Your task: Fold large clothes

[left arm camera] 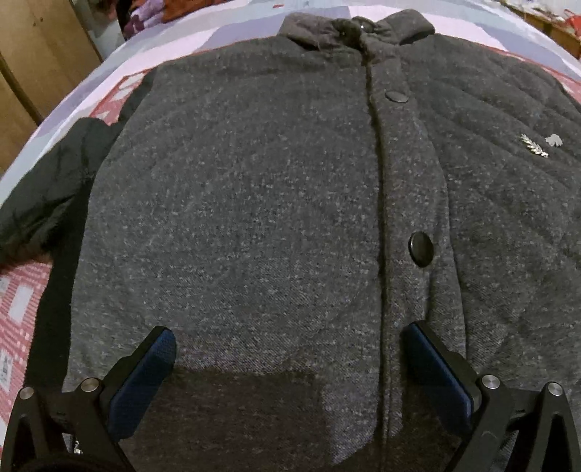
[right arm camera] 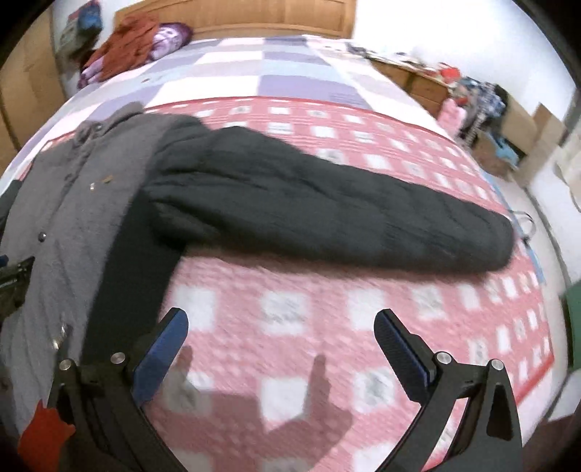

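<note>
On the pink checked bedspread [right arm camera: 326, 290] we see the grey buttoned coat [left arm camera: 254, 199] lying flat, collar pointing away, black sleeve [right arm camera: 326, 218] stretched rightward, left gripper [left arm camera: 288, 359] and right gripper [right arm camera: 281, 345] both spread open, empty.

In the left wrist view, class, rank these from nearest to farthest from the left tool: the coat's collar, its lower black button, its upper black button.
1. Lower black button: right of centre, just beyond the open left tool.
2. Upper black button: farther up the placket.
3. Collar: top, farthest.

checked bedspread [right arm camera: 290, 297], wooden headboard [right arm camera: 236, 18]
</note>
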A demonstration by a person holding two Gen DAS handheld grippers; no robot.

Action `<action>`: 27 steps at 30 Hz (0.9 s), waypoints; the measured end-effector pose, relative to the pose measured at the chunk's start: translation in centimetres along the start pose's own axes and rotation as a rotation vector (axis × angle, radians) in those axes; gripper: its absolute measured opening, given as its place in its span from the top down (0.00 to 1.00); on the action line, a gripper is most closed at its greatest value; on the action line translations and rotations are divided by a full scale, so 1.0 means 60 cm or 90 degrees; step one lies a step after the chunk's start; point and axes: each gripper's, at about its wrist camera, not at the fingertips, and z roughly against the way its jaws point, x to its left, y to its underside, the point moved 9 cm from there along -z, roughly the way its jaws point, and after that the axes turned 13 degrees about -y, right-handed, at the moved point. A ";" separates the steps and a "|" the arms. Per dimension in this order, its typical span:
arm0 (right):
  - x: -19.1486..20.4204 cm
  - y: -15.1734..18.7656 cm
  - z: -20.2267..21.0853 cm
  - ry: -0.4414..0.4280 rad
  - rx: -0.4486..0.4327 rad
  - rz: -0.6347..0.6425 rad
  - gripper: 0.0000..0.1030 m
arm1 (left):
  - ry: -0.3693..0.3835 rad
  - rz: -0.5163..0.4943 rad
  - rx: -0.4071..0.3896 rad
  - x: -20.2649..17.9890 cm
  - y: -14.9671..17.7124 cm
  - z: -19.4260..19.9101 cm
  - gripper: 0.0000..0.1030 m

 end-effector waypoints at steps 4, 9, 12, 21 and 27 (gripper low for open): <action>-0.023 0.040 0.068 0.005 -0.023 -0.035 0.00 | -0.019 -0.020 -0.018 -0.004 -0.002 0.009 0.00; -0.005 0.052 0.148 0.014 -0.065 -0.048 0.00 | -0.008 -0.062 -0.033 -0.007 -0.011 0.049 0.00; 0.028 0.044 0.197 0.026 -0.083 -0.023 0.00 | 0.024 -0.085 -0.080 -0.003 -0.021 0.106 0.00; 0.061 -0.037 0.355 0.010 -0.182 -0.033 0.00 | 0.070 -0.125 -0.169 0.031 -0.092 0.235 0.00; -0.129 -0.124 0.354 0.195 -0.217 -0.087 0.00 | 0.044 -0.085 -0.174 0.006 -0.149 0.220 0.00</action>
